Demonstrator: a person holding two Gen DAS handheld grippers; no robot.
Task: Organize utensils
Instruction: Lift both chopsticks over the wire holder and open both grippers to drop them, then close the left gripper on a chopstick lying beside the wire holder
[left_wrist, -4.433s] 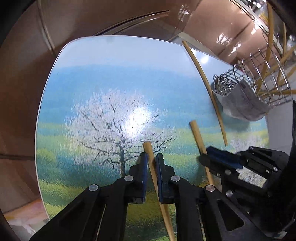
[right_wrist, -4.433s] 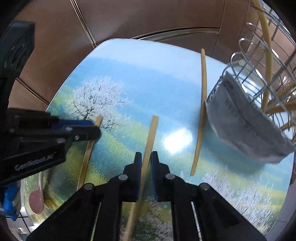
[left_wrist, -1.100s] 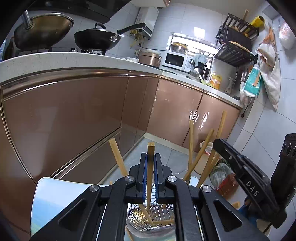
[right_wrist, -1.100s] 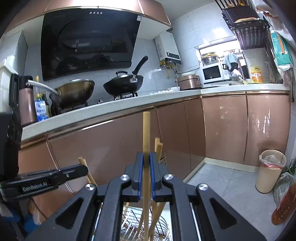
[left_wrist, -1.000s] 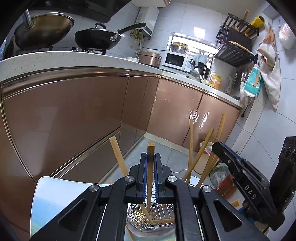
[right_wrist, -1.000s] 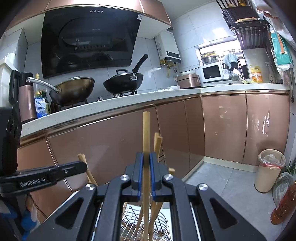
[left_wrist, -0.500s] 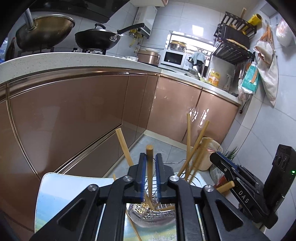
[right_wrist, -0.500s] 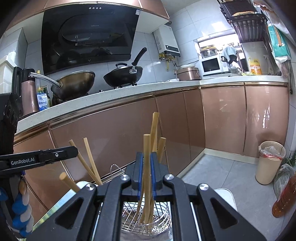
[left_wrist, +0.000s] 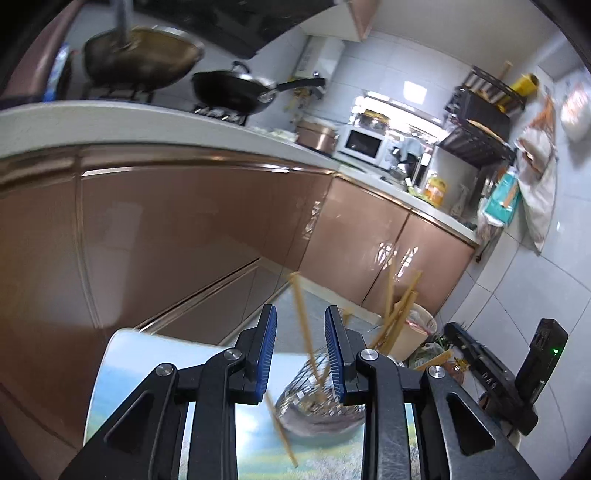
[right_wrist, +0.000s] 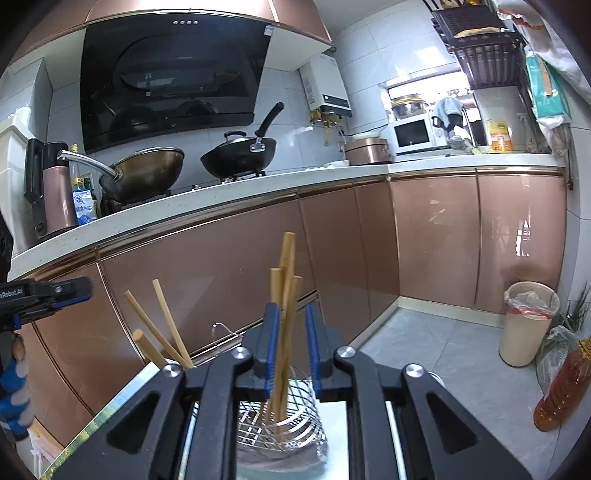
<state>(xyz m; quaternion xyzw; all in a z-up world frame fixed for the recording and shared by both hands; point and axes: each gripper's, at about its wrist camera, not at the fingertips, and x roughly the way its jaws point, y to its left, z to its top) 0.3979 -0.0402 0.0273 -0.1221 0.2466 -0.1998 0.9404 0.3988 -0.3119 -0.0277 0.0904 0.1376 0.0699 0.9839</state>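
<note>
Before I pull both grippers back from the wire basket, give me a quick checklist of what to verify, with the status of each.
1. Left gripper open: ok, jaws spread wide, blue pads apart.
2. Right gripper open: ok, gap shows on both sides of the chopsticks.
3. Chopsticks standing in the wire basket: ok, the bundle leans but sits inside the rim.
4. Chopsticks free of the right gripper's pads: cannot tell, they rise between the jaws and contact is unclear.
5. Loose chopstick in the left wrist view inside the basket: not ok, it seems to lie on the tabletop beside it; motion blur limits certainty.
</note>
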